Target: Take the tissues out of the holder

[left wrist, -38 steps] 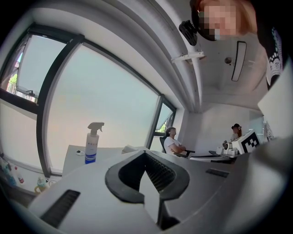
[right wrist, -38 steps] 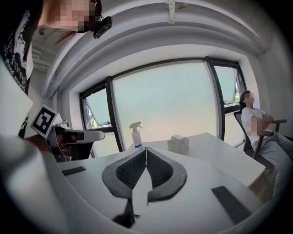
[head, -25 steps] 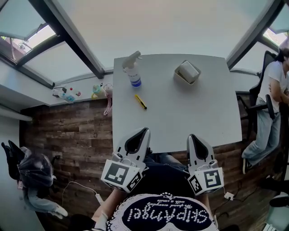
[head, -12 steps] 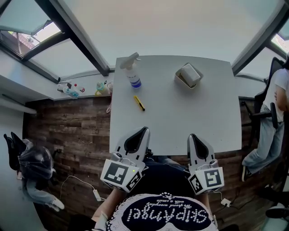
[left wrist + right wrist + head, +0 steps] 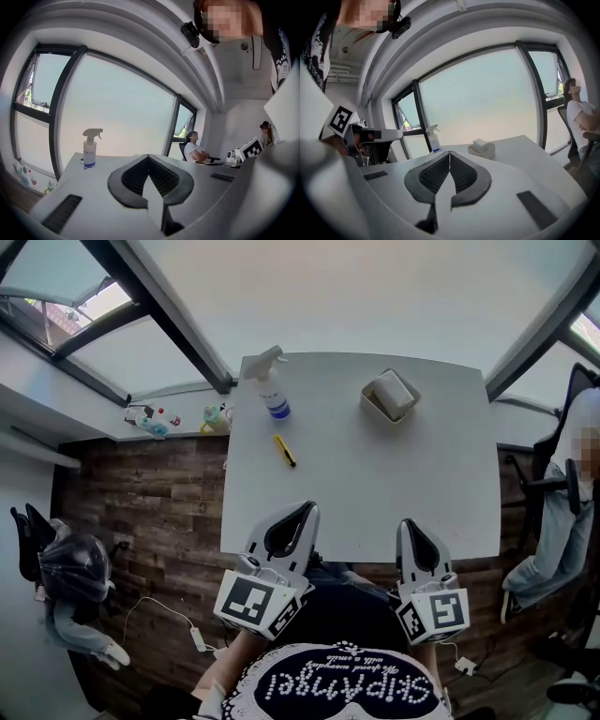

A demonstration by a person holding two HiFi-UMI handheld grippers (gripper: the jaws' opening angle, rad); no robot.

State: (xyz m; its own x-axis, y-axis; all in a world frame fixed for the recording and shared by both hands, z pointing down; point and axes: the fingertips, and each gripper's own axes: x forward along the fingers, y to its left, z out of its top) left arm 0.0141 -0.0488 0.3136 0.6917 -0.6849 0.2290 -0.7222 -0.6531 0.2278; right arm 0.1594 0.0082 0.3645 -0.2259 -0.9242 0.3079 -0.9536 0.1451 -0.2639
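Observation:
A cream tissue holder (image 5: 388, 396) with a white stack of tissues (image 5: 394, 391) in it stands at the far right part of the white table (image 5: 375, 474). In the right gripper view the holder (image 5: 482, 149) sits far ahead of the jaws. My left gripper (image 5: 306, 510) hangs at the table's near edge, jaws together and empty. My right gripper (image 5: 408, 524) is beside it at the near edge, also shut with nothing held. Both are far from the holder.
A spray bottle (image 5: 269, 386) stands at the table's far left corner, and a yellow marker (image 5: 284, 450) lies nearer the middle left. A person sits on a chair (image 5: 562, 512) to the right of the table. Windows run behind the table.
The view has shifted slightly; both grippers have stayed at the near table edge, shut. Nothing on the table has moved.

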